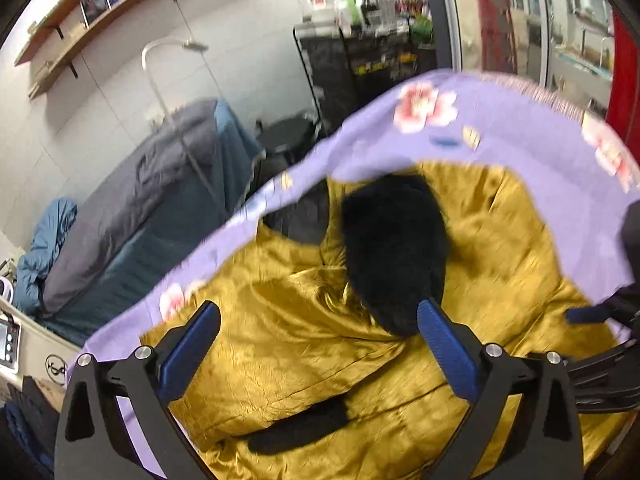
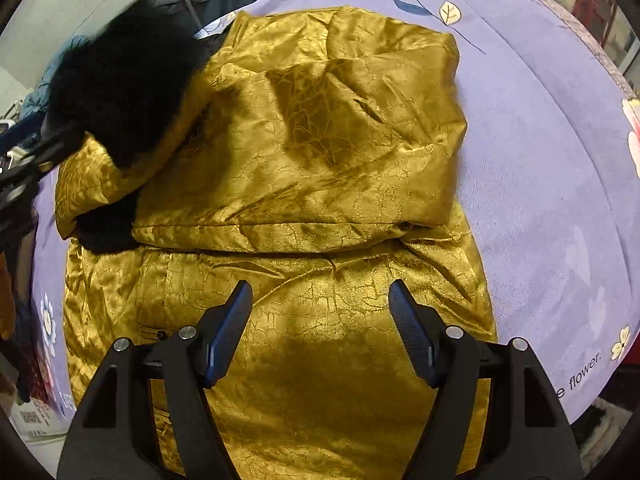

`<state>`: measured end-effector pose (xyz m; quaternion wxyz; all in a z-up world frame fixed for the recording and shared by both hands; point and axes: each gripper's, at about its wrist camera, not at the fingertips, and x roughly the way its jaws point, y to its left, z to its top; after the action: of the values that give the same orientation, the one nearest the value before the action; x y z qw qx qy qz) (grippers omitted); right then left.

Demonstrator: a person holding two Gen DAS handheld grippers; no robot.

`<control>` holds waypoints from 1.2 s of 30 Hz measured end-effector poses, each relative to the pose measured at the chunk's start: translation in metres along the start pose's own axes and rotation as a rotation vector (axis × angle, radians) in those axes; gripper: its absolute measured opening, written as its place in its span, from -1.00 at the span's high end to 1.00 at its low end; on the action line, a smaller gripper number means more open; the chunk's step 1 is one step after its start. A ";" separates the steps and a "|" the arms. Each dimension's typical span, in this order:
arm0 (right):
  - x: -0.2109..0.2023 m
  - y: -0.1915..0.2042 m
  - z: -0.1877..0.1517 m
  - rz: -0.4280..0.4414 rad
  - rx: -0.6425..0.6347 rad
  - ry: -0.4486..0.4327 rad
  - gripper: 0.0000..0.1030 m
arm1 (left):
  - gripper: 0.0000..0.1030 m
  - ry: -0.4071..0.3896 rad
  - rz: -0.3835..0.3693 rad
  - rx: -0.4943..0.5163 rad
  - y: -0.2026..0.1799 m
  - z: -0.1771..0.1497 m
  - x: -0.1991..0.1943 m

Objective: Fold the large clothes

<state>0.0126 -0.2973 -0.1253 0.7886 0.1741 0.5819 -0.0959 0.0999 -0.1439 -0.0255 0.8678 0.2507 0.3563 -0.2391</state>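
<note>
A shiny gold coat (image 2: 320,140) with a black fur trim (image 2: 128,92) lies on a purple flowered sheet (image 2: 540,160), its upper part folded over the lower part. My right gripper (image 2: 320,292) hovers open over the coat's lower half, with nothing between its fingers. In the left wrist view the same gold coat (image 1: 280,340) and black fur trim (image 1: 394,252) fill the middle. My left gripper (image 1: 320,312) stands wide open just above the fabric beside the fur, holding nothing. A blue pad of the right gripper (image 1: 586,314) shows at the right edge.
The purple sheet (image 1: 500,136) ends at an edge on the far side. Beyond it stand a bed with grey and blue bedding (image 1: 132,208), a white floor lamp (image 1: 176,46), a wall shelf (image 1: 80,12) and a cluttered black cabinet (image 1: 368,60).
</note>
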 end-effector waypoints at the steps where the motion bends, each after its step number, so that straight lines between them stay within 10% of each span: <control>1: 0.001 -0.002 0.002 0.003 0.010 0.000 -0.37 | -0.88 -0.008 -0.001 -0.002 0.000 0.005 -0.003; 7: -0.002 -0.010 0.012 0.022 0.049 -0.018 -0.37 | -0.88 0.009 -0.009 -0.065 0.014 0.001 -0.011; 21: -0.011 0.002 0.071 0.095 -0.071 -0.128 -0.37 | -0.88 0.328 0.095 -0.381 0.092 -0.165 -0.018; 29: -0.022 0.045 0.117 0.129 -0.213 -0.221 -0.33 | -0.88 0.379 0.128 -0.472 0.110 -0.196 -0.026; 33: -0.008 0.066 0.115 0.074 -0.327 -0.179 0.61 | -0.88 0.374 0.110 -0.519 0.114 -0.192 -0.025; 36: -0.007 0.072 0.102 0.078 -0.373 -0.176 0.76 | -0.88 0.361 0.104 -0.552 0.117 -0.184 -0.022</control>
<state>0.1257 -0.2710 -0.0805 0.8581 0.0385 0.5111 0.0294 0.0639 0.0617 -0.0918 0.8369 0.0624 0.5423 -0.0408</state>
